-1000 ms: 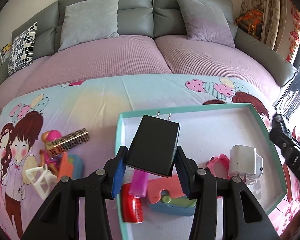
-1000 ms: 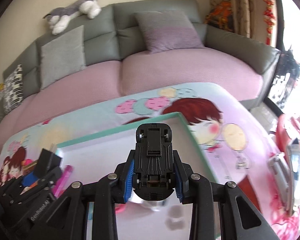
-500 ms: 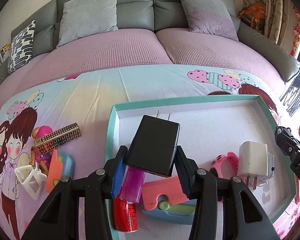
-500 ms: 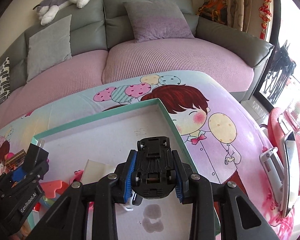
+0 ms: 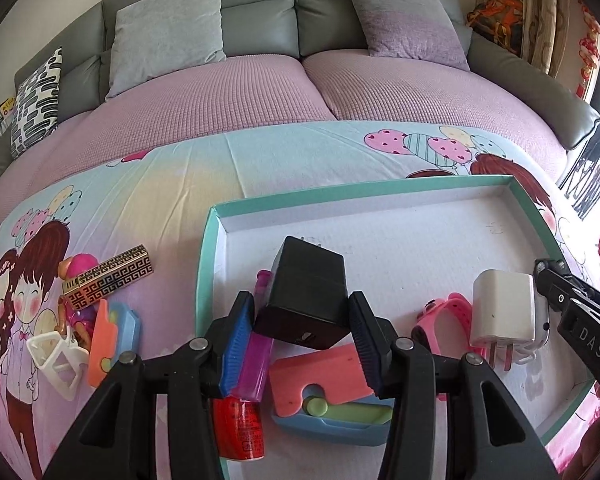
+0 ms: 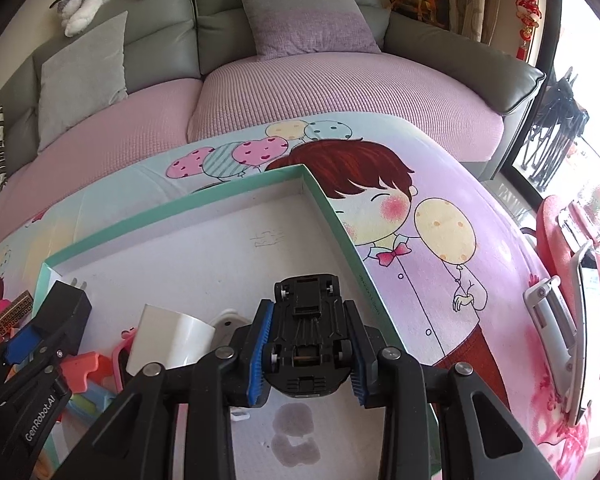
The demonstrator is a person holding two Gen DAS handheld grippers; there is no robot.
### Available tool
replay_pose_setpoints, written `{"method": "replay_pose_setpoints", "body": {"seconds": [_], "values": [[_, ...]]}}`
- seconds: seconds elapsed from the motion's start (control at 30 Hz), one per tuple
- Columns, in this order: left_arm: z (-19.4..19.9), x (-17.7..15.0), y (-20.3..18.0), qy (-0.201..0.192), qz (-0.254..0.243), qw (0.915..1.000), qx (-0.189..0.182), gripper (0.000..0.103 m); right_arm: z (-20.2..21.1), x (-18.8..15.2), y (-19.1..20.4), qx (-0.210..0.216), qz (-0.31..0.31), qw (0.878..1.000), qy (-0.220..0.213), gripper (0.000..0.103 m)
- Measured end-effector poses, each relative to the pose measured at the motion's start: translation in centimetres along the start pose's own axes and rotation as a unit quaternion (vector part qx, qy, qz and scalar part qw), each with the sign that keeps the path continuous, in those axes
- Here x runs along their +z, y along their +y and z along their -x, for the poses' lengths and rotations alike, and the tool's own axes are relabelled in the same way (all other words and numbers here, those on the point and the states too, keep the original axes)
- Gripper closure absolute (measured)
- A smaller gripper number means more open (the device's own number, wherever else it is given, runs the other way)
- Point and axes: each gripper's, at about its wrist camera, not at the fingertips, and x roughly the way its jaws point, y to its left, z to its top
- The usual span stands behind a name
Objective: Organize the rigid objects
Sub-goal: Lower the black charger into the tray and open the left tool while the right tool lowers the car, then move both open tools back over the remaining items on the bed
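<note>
Teal card rims the shallow white box (image 5: 380, 192) that sits on the bench under a cartoon-printed cloth (image 5: 180, 200), with a grey sofa (image 5: 260, 12) behind it.

The left claw (image 5: 300, 308) hangs over the near left part of the box, clenched on a black charger (image 5: 308, 292). Its blue pads lie against the charger's sides and the prongs point away toward the far wall of the box. Just below it lie a magenta tube (image 5: 256, 364), a red bottle (image 5: 240, 428) and a coral-and-blue piece (image 5: 320, 372). Further right in the box are a pink watch (image 5: 444, 320) and a white charger (image 5: 502, 308), touching each other.

The right claw (image 6: 307, 320) is over the box's near right side, close to the rim. It holds a black toy car (image 6: 306, 332) belly-up between its pads, and its jaws are opening around the car.

Outside the box, on the cloth to the left, lie a gold patterned bar (image 5: 108, 276), a small doll (image 5: 80, 264) and a white frame (image 5: 56, 356), bunched together.
</note>
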Motion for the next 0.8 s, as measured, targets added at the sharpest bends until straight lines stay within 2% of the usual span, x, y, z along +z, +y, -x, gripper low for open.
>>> {"method": "replay_pose_setpoints", "body": {"seconds": [0.07, 0.1, 0.17, 0.47, 0.53, 0.57, 0.8], "values": [[0.0, 0.0, -0.1, 0.003, -0.002, 1.0, 0.007, 0.048, 0.0, 0.1, 0.1, -0.013, 0.004, 1.0, 0.0, 0.054], [-0.1, 0.0, -0.1, 0.003, -0.002, 0.9999, 0.01, 0.043, 0.1, 0.1, 0.0, -0.017, 0.004, 1.0, -0.002, 0.052], [0.0, 0.0, 0.0, 0.002, -0.001, 0.9999, 0.012, 0.039, 0.2, 0.2, -0.2, -0.007, -0.003, 1.0, -0.001, 0.046], [0.9, 0.2, 1.1, -0.004, 0.016, 0.9997, 0.015, 0.036, 2.3, 0.8, -0.4, 0.013, -0.019, 0.999, -0.033, 0.045], [1.1, 0.2, 1.5, -0.006, 0.021, 0.9996, 0.017, 0.021, 2.6, 1.0, -0.4, 0.027, -0.026, 0.999, -0.038, 0.045], [1.2, 0.3, 1.7, -0.008, 0.024, 0.9995, 0.018, 0.019, 2.7, 1.0, -0.2, 0.033, -0.026, 0.998, -0.039, 0.045], [1.7, 0.4, 3.7, -0.015, 0.056, 0.9973, 0.044, 0.016, 3.0, 1.0, 2.1, 0.049, 0.007, 0.998, -0.038, 0.045]]}}
